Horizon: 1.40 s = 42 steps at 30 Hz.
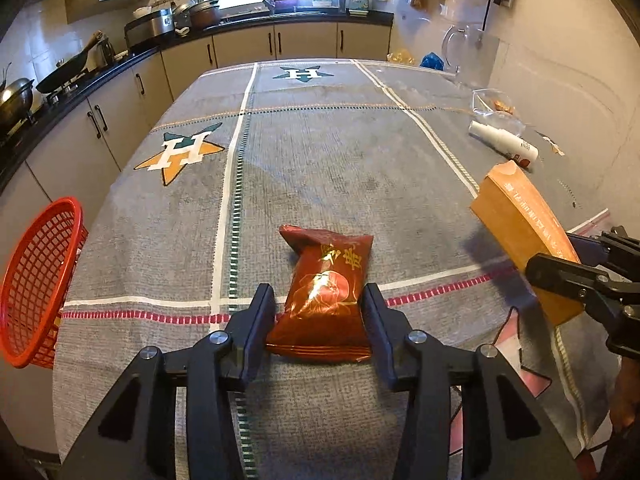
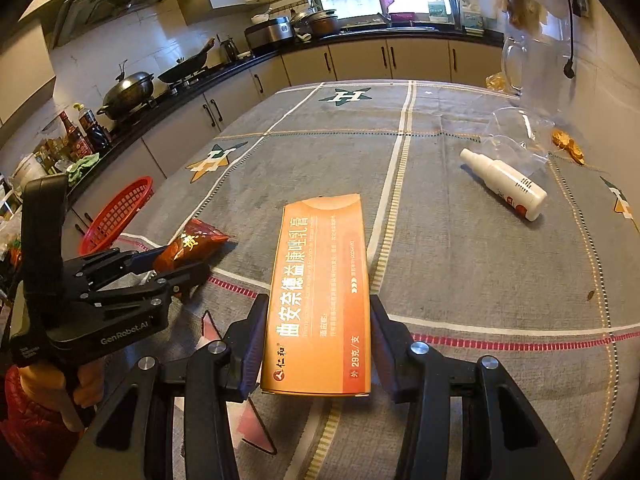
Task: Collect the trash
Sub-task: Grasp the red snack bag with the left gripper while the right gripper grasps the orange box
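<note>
A red snack packet point(image 1: 326, 280) lies low over the grey tablecloth point(image 1: 320, 168), pinched at its waist between the fingers of my left gripper point(image 1: 318, 287), which is shut on it. From the right wrist view the same packet point(image 2: 192, 246) pokes out of the left gripper point(image 2: 180, 260). My right gripper point(image 2: 319, 300) is shut on a long orange medicine box point(image 2: 320, 300) and holds it above the cloth. That box point(image 1: 524, 236) and the right gripper point(image 1: 556, 252) show at the right edge of the left wrist view.
A red mesh basket point(image 1: 36, 280) hangs past the table's left edge. A white spray bottle point(image 1: 504, 142) lies on its side at the right, beside clear plastic packaging point(image 1: 492, 106). Kitchen counters with pots run along the left and far walls.
</note>
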Motion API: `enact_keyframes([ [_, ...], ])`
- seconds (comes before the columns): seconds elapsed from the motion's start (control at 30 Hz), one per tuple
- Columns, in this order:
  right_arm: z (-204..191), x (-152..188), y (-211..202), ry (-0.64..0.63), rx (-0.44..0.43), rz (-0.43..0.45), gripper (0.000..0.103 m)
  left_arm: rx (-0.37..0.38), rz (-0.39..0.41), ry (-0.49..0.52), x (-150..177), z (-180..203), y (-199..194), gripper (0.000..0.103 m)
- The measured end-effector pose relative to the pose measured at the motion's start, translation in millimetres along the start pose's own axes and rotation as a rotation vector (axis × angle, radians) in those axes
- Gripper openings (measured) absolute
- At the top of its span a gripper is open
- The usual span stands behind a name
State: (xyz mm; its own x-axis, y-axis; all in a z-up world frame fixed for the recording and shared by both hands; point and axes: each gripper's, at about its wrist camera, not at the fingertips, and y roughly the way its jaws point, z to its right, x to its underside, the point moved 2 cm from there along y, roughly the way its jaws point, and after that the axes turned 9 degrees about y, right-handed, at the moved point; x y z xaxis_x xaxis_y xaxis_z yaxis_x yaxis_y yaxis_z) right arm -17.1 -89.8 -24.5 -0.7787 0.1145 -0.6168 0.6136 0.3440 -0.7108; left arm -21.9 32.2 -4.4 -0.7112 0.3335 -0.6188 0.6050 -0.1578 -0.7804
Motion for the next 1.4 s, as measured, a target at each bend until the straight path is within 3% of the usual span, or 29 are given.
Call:
enact_keyframes([
  [0.2, -4, 2, -3, -0.004, -0.012, 0.004, 0.051, 0.004, 0.032, -0.035, 1, -3, -6, 0.039],
  [0.63, -26, 3, -6, -0.046, -0.027, 0.012, 0.051, -0.024, 0.118, -0.049, 3, -7, -37, 0.038],
  [1.1, -27, 7, -1, -0.043, -0.033, -0.01, 0.051, 0.006, -0.045, -0.014, 15, -6, -19, 0.039],
  [1.4, -26, 9, -3, -0.036, -0.051, -0.011, 0.051, -0.008, -0.095, 0.016, 16, -4, -15, 0.039],
])
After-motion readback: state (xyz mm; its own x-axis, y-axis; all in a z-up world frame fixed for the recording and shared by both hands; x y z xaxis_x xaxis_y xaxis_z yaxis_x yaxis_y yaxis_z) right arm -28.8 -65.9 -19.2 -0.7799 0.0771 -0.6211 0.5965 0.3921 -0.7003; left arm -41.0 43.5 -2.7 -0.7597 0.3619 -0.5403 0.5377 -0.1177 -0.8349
